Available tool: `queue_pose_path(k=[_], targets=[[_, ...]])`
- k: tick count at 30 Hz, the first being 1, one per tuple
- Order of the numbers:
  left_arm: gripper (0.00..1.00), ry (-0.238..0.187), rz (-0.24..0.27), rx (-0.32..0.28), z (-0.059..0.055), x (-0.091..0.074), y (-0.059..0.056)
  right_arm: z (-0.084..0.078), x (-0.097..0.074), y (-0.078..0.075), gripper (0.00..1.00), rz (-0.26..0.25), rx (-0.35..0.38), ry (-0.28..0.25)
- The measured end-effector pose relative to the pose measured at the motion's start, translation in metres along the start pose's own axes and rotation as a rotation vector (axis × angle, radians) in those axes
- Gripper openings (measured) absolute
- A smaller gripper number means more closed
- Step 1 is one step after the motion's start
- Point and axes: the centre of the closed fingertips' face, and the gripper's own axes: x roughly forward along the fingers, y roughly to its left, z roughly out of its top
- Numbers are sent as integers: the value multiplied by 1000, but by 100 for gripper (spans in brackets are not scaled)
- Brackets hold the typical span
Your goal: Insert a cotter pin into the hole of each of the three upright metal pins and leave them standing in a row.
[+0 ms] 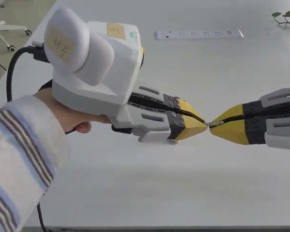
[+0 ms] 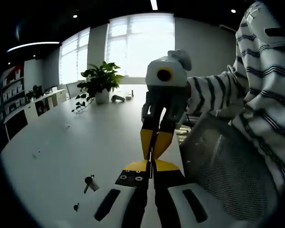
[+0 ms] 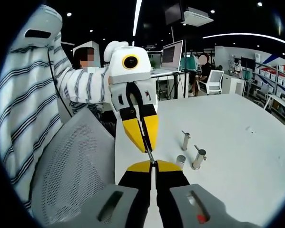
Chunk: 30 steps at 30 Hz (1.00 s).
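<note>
Cotter pin (image 1: 216,123) pinched between 2 hand-held grippers (image 1: 202,124) (image 1: 215,128).

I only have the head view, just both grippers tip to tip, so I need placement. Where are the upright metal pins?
Observer: The right gripper view has three on the table, right of the right gripper: far pin, short pin, near pin.
Operator: Standing in a row?
Observer: All standing, but bunched in a triangle, not a line.
Operator: Any cotters already in?
Observer: Far and near pins each show a thin piece jutting near the top; the short pin looks bare.
</note>
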Motion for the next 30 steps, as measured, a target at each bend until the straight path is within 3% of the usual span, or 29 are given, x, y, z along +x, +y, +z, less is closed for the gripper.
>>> queue_pose_path(k=[7, 11, 14, 21, 30], targets=[[0, 3, 12, 35, -6, -6, 10, 0, 3, 1, 0, 8, -5, 6], [1, 0, 20, 16, -11, -9, 16, -2, 5, 1, 0, 10, -8, 17], [7, -7, 25, 5, -9, -8, 14, -3, 6, -1, 0, 5, -12, 26], [18, -4, 78, -14, -15, -9, 25, -4, 3, -12, 0, -28, -5, 30], [22, 30, 142, -57, -29, -16, 43, -18, 3, -28, 0, -92, -8, 62]])
